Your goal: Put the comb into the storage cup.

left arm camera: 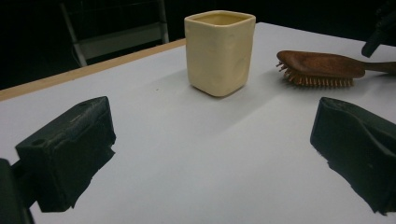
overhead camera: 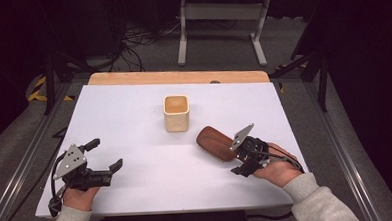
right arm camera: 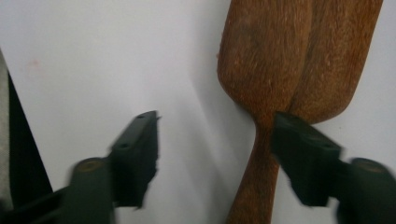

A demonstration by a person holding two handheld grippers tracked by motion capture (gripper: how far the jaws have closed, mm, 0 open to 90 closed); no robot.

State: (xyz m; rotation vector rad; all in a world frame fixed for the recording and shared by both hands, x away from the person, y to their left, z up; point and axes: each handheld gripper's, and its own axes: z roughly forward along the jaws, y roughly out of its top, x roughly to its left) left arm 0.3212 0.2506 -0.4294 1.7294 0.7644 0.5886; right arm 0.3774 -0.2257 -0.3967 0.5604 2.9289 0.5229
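A wooden hairbrush (overhead camera: 214, 142) lies bristles down on the white table top (overhead camera: 129, 118), right of centre, its handle toward my right hand. My right gripper (overhead camera: 236, 159) is open, and its jaws straddle the handle. In the right gripper view the handle (right arm camera: 256, 182) runs up between the jaws, close to the right one, and my right gripper (right arm camera: 217, 154) has not closed on it. A cream square cup (overhead camera: 176, 113) stands upright behind the brush. My left gripper (overhead camera: 104, 154) rests open at the front left, holding nothing. The left gripper (left arm camera: 212, 154) faces the cup (left arm camera: 219, 51) and brush (left arm camera: 322, 65).
A wooden strip (overhead camera: 177, 77) borders the table's far edge. Beyond it on the floor stand a white metal frame (overhead camera: 220, 19) and loose cables (overhead camera: 136, 40). Metal rails (overhead camera: 21, 163) run along both sides of the table.
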